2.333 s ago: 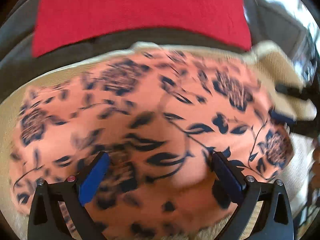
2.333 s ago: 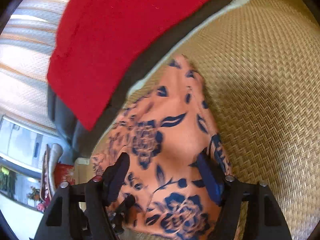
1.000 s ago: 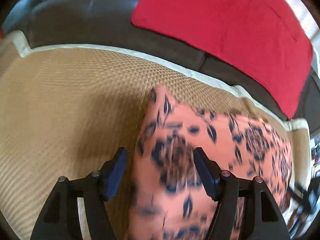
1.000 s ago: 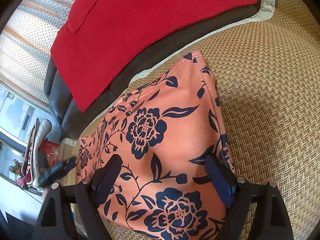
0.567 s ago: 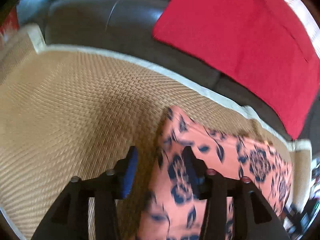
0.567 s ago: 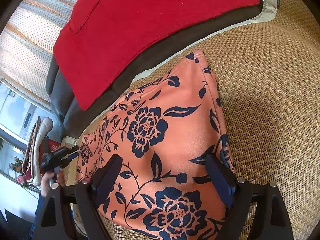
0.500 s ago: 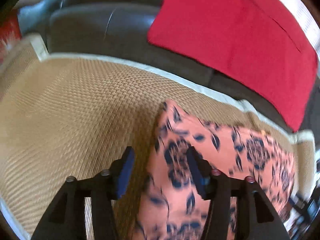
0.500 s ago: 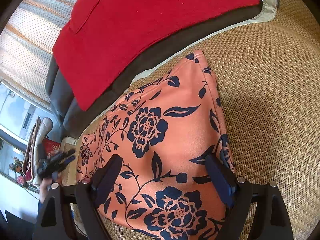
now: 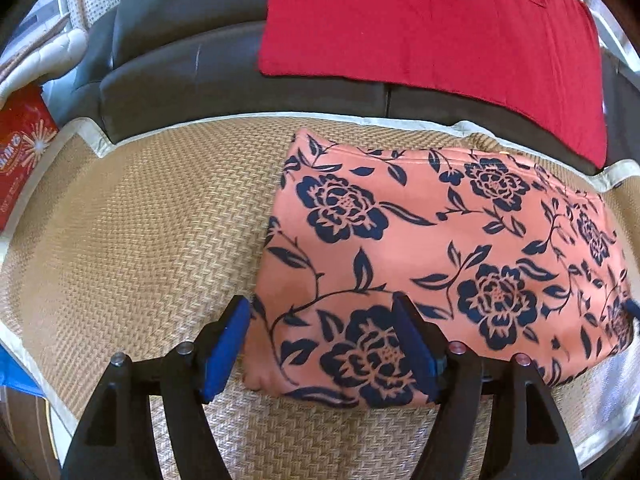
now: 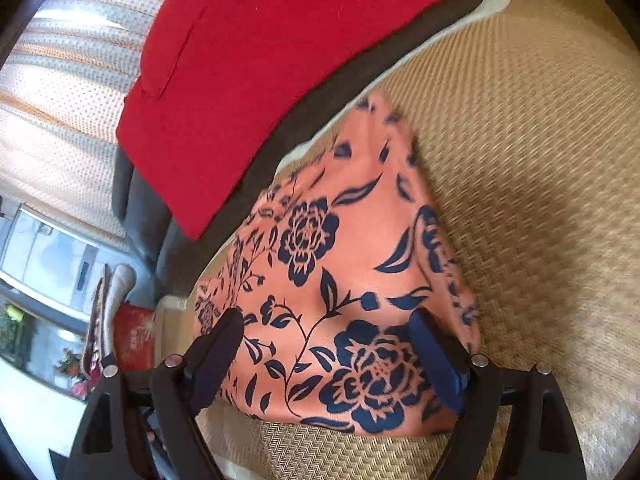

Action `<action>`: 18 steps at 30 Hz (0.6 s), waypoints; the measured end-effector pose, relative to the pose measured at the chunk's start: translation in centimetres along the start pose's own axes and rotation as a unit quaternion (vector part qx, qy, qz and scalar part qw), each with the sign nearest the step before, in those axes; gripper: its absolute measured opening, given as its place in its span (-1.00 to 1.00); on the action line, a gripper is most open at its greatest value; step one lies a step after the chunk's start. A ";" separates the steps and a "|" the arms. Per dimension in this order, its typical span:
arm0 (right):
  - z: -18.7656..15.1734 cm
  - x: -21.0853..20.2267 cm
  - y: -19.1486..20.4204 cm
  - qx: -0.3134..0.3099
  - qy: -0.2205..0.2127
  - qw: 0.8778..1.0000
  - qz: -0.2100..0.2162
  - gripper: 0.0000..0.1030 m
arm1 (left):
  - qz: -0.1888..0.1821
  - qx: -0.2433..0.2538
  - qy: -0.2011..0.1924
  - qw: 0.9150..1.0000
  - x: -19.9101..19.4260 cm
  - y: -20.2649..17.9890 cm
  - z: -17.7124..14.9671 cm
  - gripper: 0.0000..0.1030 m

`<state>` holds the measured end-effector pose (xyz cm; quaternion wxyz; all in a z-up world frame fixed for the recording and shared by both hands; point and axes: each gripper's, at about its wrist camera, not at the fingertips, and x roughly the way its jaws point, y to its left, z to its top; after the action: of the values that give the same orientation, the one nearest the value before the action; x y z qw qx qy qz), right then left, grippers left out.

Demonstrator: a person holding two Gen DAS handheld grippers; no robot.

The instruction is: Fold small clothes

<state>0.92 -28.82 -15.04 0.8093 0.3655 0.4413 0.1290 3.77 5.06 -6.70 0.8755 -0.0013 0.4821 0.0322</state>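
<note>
Both grippers stand with their jaws spread apart and nothing between the pads: the left gripper point(image 9: 322, 328) hangs over the near left corner of the one folded garment point(image 9: 432, 256), and the right gripper point(image 10: 326, 346) hangs over that same garment point(image 10: 340, 280) from its other end. Each gripper shows two blue-padded fingers, so four pads in all; whether any pad touches the cloth cannot be told. The garment is a single piece, salmon-orange with navy roses and leaves, folded into a rough rectangle and lying flat on the woven straw mat point(image 9: 132, 240). In the left view four large roses can be counted across its top face, with parts of more at the right edge. The mat point(image 10: 540, 160), with its pale cloth border, covers the seat of a dark sofa point(image 9: 180, 60). One red cloth point(image 9: 432, 24) is draped over the sofa back behind the garment, also seen in the right view point(image 10: 288, 40). One red printed box point(image 9: 20, 148) stands at the mat's far left edge.
</note>
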 end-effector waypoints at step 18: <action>0.4 -1.2 3.0 -0.060 0.004 0.998 -0.017 0.75 | 0.035 0.028 -0.015 0.999 -1.2 -0.4 -0.4 0.49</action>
<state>0.92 -27.54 -11.99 0.8301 0.3083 0.4420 0.1432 2.79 4.62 -5.93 0.8807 0.0405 0.4694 0.0499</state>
